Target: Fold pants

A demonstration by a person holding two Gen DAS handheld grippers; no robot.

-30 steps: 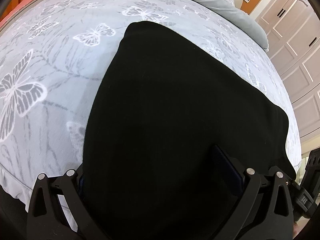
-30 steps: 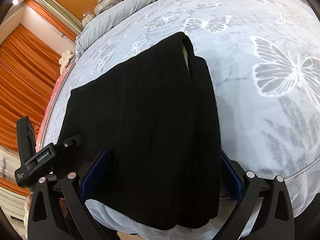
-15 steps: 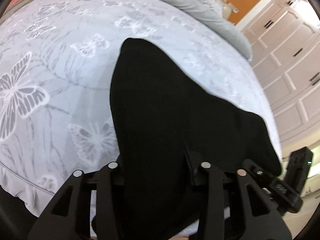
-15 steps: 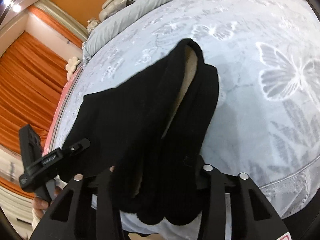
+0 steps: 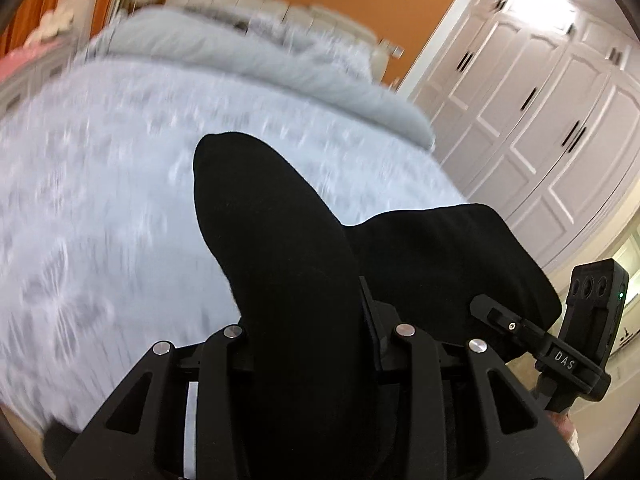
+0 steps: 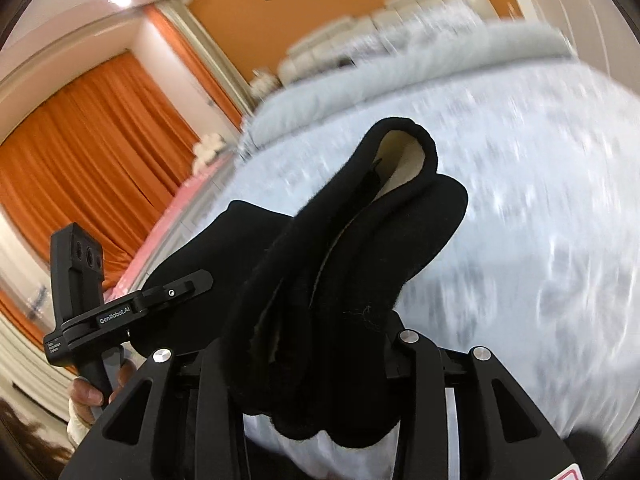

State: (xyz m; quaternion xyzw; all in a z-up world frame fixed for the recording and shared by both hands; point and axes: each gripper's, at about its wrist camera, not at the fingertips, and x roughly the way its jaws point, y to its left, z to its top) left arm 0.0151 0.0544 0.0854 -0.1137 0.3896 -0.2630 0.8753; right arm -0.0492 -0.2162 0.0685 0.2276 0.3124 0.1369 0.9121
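Observation:
The black pants [image 5: 280, 248] hang bunched between both grippers, lifted above the bed. My left gripper [image 5: 316, 332] is shut on one end of them; the cloth hides the fingertips. My right gripper [image 6: 316, 344] is shut on the other end of the pants [image 6: 360, 240], where a pale lining shows inside a fold. Each gripper shows in the other's view: the right one at the lower right of the left wrist view [image 5: 576, 336], the left one at the left of the right wrist view [image 6: 100, 304].
The bed [image 5: 100, 200] with a grey butterfly-print cover lies below, blurred by motion. A grey duvet [image 5: 240, 56] is folded at its head. White wardrobe doors [image 5: 540, 120] stand to the right, orange curtains [image 6: 80, 160] to the left.
Both grippers have closed on the near edge of the pants and lifted it off the bed. The cameras have tilted up, so the headboard and walls show.

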